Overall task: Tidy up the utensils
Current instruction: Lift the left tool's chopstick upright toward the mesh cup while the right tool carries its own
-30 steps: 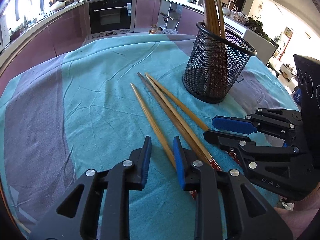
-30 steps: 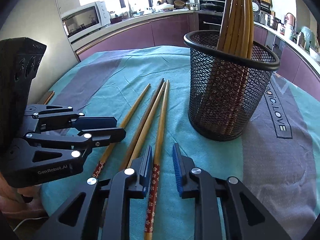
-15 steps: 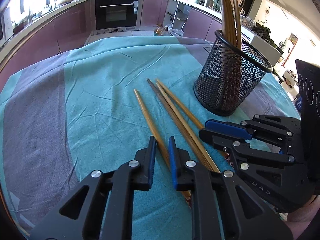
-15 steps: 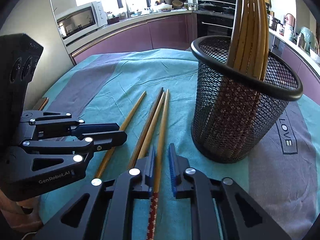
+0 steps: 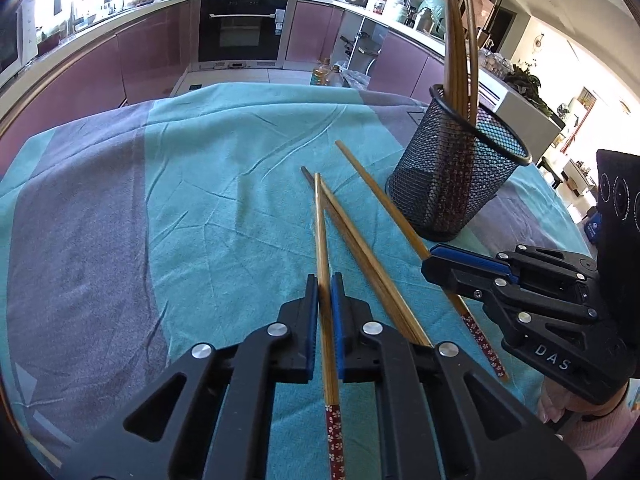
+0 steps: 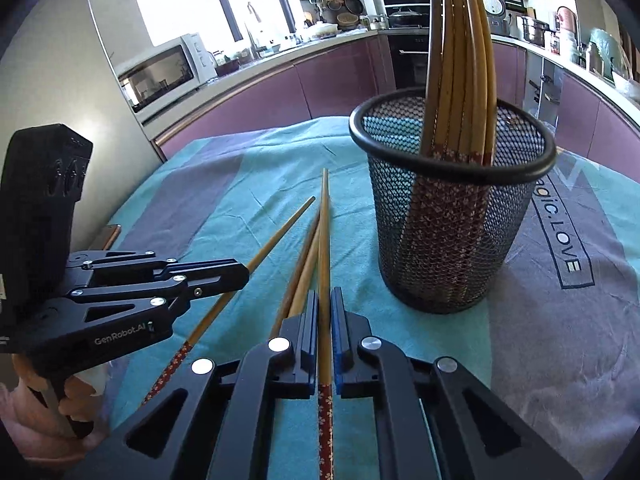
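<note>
Two close wrist views, angled down over the cloth (image 5: 200, 200), sharing the mesh holder (image 6: 448, 240), perhaps mid-table.

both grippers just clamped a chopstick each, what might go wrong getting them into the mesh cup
1. Each gripper, left and right, pinches its chopstick near the patterned end, so the long free end could swing or slip.
2. The mesh cup already holds several chopsticks leaning together; new ones may jam against them or tip the cup.
3. The two loose chopsticks lie close by and could get dragged.

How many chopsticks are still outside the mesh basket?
4: one in the left gripper, one in the right gripper, two on the cloth between them, lying close together.
</note>
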A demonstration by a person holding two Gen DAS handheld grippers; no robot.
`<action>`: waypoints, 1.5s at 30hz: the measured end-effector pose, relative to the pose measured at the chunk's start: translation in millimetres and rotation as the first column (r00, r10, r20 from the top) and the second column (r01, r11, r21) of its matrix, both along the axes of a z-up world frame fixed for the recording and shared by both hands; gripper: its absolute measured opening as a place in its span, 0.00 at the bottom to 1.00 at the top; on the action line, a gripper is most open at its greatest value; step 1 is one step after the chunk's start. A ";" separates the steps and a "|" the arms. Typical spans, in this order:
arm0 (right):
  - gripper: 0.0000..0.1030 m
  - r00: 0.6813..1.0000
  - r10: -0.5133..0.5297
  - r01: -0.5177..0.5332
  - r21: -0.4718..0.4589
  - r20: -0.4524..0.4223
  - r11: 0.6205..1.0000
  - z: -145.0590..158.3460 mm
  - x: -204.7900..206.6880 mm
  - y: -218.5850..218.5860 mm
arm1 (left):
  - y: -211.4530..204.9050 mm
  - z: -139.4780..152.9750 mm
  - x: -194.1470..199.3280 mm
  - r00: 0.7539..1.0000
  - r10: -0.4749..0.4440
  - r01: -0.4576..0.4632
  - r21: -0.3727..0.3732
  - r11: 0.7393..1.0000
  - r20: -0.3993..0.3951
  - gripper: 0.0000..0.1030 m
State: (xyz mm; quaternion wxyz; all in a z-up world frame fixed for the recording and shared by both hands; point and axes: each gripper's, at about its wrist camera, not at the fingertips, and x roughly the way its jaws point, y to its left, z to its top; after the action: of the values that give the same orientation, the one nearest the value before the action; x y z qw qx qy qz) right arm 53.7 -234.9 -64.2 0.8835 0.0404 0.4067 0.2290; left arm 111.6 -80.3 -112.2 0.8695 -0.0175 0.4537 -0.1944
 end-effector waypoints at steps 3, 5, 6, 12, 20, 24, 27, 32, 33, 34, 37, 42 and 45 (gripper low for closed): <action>0.05 1.000 0.014 -0.014 0.013 0.023 1.000 8.3 -7.3 -4.0 | 2.2 7.4 -5.8 1.000 -0.009 0.009 -0.013 1.000 0.015 0.07; 0.05 0.999 0.015 -0.016 0.023 0.037 1.000 14.1 -11.6 -7.4 | 6.0 13.6 -9.7 0.999 -0.019 0.020 -0.027 0.999 0.027 0.07; 0.05 0.999 0.018 -0.019 0.033 0.042 0.999 17.1 -13.5 -8.9 | 7.4 17.4 -11.8 0.999 -0.026 0.027 -0.037 0.999 0.033 0.07; 0.05 0.996 0.014 -0.020 0.064 0.087 0.998 35.3 -23.0 -20.4 | 10.6 42.8 -24.5 0.995 -0.065 0.072 -0.091 0.993 0.077 0.07; 0.05 0.987 -0.009 -0.007 0.100 0.158 0.995 61.4 -31.8 -34.6 | 13.1 84.0 -35.2 0.982 -0.109 0.132 -0.145 0.981 0.154 0.07; 0.05 0.982 -0.022 0.001 0.113 0.185 0.994 70.9 -34.6 -42.9 | 13.4 102.5 -37.8 0.974 -0.124 0.156 -0.166 0.974 0.189 0.06; 0.05 0.977 -0.031 0.006 0.117 0.209 0.993 79.0 -34.8 -47.4 | 13.6 113.1 -40.3 0.969 -0.128 0.167 -0.174 0.971 0.213 0.01; 0.05 0.970 -0.041 0.011 0.125 0.241 0.992 89.5 -33.3 -54.3 | 13.4 127.4 -36.7 0.962 -0.125 0.174 -0.195 0.965 0.242 0.01; 0.05 0.968 -0.043 0.013 0.124 0.247 0.992 91.1 -32.4 -55.5 | 12.3 129.2 -35.8 0.961 -0.124 0.174 -0.191 0.966 0.249 0.01; 0.05 0.968 -0.047 0.016 0.124 0.247 0.992 91.4 -31.4 -56.4 | 11.0 129.8 -34.4 0.960 -0.127 0.177 -0.189 0.966 0.250 0.01; 0.05 0.970 -0.047 0.017 0.126 0.239 0.992 87.4 -30.3 -58.2 | 8.4 123.0 -27.2 0.966 -0.131 0.173 -0.182 0.968 0.223 0.01; 0.05 0.976 -0.048 0.021 0.126 0.214 0.992 79.1 -27.7 -59.7 | 1.7 91.8 -11.2 0.982 -0.100 0.115 -0.089 0.989 0.159 0.07; 0.05 0.978 -0.048 0.023 0.122 0.204 0.992 74.9 -27.6 -60.3 | 2.4 70.1 -1.1 0.990 -0.057 0.060 -0.021 0.998 0.126 0.14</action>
State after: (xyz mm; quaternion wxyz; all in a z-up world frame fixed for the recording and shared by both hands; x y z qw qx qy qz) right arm 26.2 -295.2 10.8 0.9209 0.0766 0.2977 0.2399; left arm 110.5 -77.9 -42.1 0.8899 -0.0027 0.3962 -0.2260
